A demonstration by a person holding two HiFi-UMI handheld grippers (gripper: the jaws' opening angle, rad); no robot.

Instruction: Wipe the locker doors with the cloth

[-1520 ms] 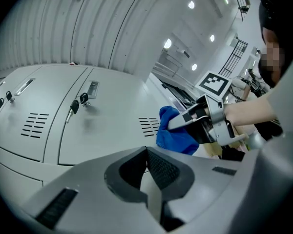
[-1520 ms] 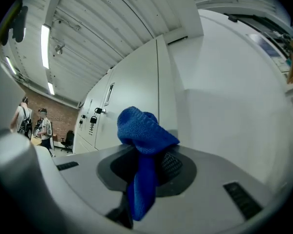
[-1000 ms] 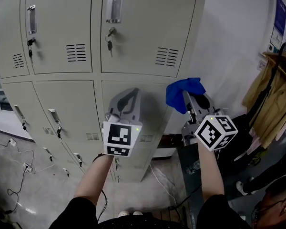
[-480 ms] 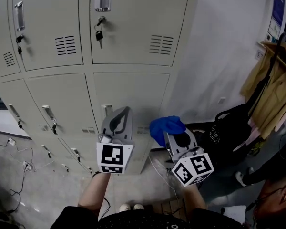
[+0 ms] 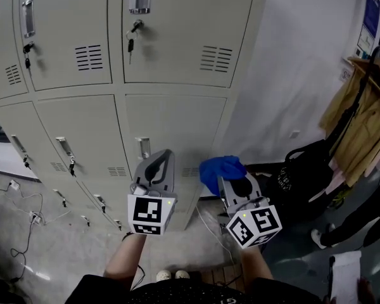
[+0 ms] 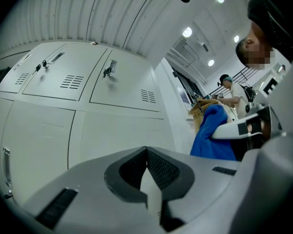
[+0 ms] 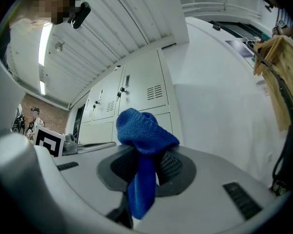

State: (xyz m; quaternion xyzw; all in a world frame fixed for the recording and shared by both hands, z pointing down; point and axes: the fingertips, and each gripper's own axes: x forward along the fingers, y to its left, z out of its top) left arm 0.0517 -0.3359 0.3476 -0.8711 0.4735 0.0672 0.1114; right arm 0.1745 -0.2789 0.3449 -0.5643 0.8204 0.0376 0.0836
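Observation:
Beige metal locker doors fill the upper left of the head view, each with a handle, a key and vent slots. My right gripper is shut on a bunched blue cloth, held low in front of the bottom right door, apart from it. In the right gripper view the blue cloth bulges over the closed jaws and hangs down between them. My left gripper is shut with nothing in it, pointing at the same lower door; the cloth shows at its right.
A white wall meets the lockers' right edge. Coats on a rack and a dark bag stand at the right. Cables lie on the floor at the left. Another person's sheet of paper shows at the bottom right.
Both grippers have come down from the level of the upper doors to the bottom row, the right one still shut on the cloth. In the last half second they barely moved.

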